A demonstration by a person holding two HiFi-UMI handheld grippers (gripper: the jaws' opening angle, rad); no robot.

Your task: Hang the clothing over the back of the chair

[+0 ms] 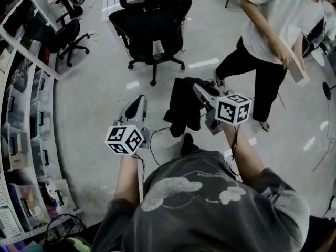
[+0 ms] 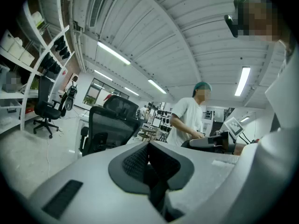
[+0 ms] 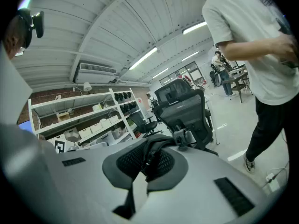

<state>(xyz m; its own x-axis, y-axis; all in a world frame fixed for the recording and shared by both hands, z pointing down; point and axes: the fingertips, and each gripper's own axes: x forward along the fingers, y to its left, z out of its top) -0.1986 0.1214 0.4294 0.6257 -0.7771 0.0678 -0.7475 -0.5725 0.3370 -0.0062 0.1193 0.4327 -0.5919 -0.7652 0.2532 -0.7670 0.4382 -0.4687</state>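
— Where do our tongs stand?

— Our right gripper (image 3: 147, 161) is clamped tight on a fold of the limp black fabric garment (image 1: 184, 108). A zip edge shows pinched between its pads. Our left gripper (image 2: 149, 157) has its jaws closed together on nothing.

— And how does the garment lie?

— It hangs down from the right jaws in a bunched column, so its long axis is upright. Whether its lower end clears the floor we cannot tell. The left gripper is near it on the left, apart from it, at about the same reach.

— So what does the coming move turn on?

— On the tall black mesh office chair with a headrest (image 1: 152, 20). It stands ahead of us, well apart from both grippers, and more in line with the left one than the right. Its broad backrest seems turned toward us, though we can't be sure. We judge that the right hand must carry the garment forward and a little to our left, lifting it above the top of the backrest. The left could then open and take a second hold to spread it.

— Anything close by?

— A person in a white T-shirt and black trousers (image 1: 262, 51) stands near on our right, and white shelving (image 1: 21, 140) runs along our left. Neither stands between us and the chair.
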